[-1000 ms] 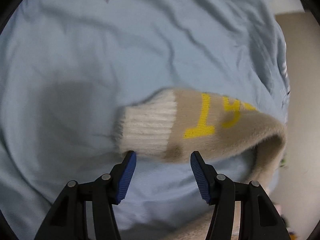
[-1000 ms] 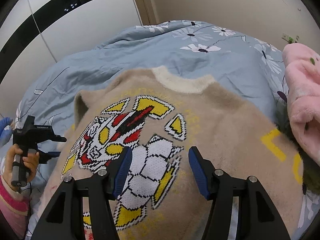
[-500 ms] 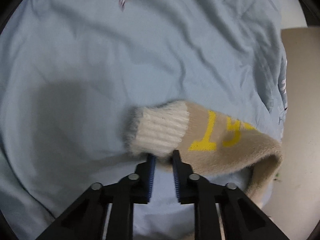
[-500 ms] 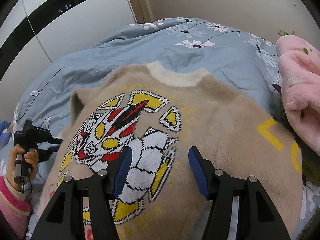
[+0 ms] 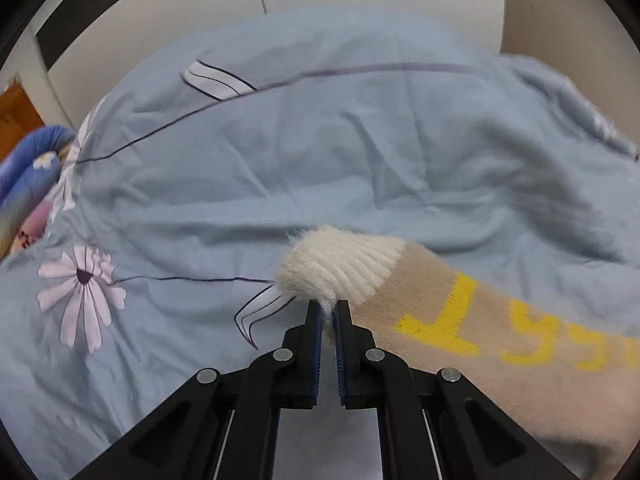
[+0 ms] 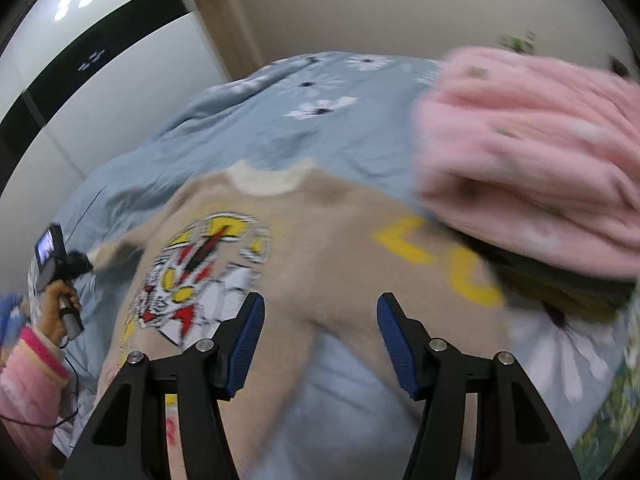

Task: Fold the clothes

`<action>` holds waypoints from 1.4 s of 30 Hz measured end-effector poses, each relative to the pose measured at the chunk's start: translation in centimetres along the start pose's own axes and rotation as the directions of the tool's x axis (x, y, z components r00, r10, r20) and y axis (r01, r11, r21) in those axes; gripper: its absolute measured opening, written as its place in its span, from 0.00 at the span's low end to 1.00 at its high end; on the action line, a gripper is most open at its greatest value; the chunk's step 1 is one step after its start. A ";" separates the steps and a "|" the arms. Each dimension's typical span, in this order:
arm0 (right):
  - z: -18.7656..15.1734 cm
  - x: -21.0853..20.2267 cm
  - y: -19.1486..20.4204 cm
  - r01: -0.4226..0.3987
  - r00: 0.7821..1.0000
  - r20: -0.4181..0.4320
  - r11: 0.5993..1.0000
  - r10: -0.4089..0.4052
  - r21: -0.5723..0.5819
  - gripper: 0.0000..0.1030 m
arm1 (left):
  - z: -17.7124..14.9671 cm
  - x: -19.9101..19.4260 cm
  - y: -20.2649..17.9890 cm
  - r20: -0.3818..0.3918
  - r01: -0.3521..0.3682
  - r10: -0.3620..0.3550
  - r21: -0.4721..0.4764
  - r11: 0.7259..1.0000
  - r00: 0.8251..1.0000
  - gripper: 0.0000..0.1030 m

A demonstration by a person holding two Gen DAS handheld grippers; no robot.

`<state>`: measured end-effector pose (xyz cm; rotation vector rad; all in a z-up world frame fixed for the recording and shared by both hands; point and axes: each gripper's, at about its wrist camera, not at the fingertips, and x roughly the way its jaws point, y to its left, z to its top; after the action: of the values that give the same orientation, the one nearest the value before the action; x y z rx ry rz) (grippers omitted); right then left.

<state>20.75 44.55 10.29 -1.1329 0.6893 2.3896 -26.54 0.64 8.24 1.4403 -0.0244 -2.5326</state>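
A beige knit sweater (image 6: 328, 240) with a robot figure on its chest and yellow letters on its sleeves lies face up on a light blue floral duvet (image 5: 320, 152). My left gripper (image 5: 327, 312) is shut on the white ribbed cuff (image 5: 344, 268) of one sleeve (image 5: 480, 340), which is lifted off the duvet. In the right wrist view my right gripper (image 6: 320, 320) is open and empty above the sweater's lower body. The other sleeve runs right under a pink garment.
A fluffy pink garment (image 6: 532, 160) lies on the bed at the right, over the sweater's sleeve. The person's hand with the left gripper (image 6: 60, 268) is at the left edge. White wardrobe doors (image 6: 100, 80) and a wall stand behind the bed.
My left gripper closed on the sleeve cuff and has lifted it, tilting up to show the wall. My right gripper stayed open and shifted toward the right side of the sweater.
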 end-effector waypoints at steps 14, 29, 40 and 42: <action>-7.0 0.0 -7.0 -0.228 0.951 -0.103 0.888 0.290 0.399 0.58 | -7.8 -6.6 3.5 -0.211 0.525 -0.537 -0.116 0.843 0.817 0.45; -9.0 -0.8 -12.6 -0.200 0.977 0.190 0.723 0.096 0.661 0.40 | -14.5 -10.4 -0.2 -0.435 0.811 -0.727 0.012 0.585 0.531 0.54; -7.7 -2.3 -13.2 -0.116 0.976 0.215 0.752 -0.035 0.649 0.11 | -16.3 -12.0 -0.4 -0.408 0.776 -0.682 0.121 0.619 0.607 0.09; -6.2 -3.6 -11.7 -0.044 0.967 0.229 0.809 -0.114 0.587 0.11 | -16.6 -12.6 -0.2 -0.406 0.769 -0.671 0.145 0.623 0.620 0.09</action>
<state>32.99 49.66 6.71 -0.5533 1.1934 2.0035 -6.27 5.02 10.28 2.3828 0.3083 -2.9463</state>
